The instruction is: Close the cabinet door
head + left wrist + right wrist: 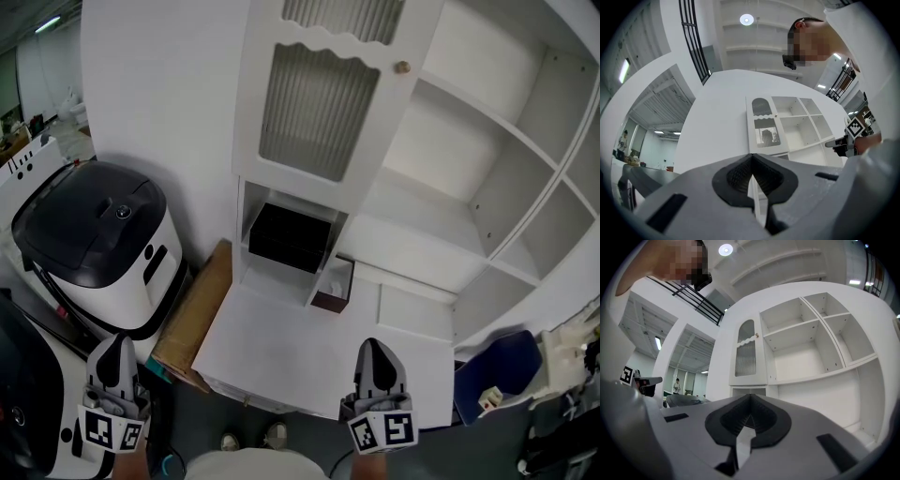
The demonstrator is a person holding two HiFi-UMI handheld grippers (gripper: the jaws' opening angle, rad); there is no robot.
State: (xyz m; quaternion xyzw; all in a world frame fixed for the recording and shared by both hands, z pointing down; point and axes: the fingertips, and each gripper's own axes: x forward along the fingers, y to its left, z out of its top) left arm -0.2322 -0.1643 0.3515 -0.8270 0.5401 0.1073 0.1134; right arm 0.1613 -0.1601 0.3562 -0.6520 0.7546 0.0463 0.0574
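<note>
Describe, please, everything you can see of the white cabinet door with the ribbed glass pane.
The tall white cabinet door covers the cabinet's left column, beside open white shelves. It looks like painted wood framing a ribbed glass pane crossed by a scalloped white band. A small round brass-coloured knob sits near its right edge. It stands upright and appears shut, flush with the frame. Below it, an open niche holds a black box. Nothing touches it.

No words or numbers are legible; only coded square markers (383,430) on left tongs (117,339) and right tongs (372,344).
</note>
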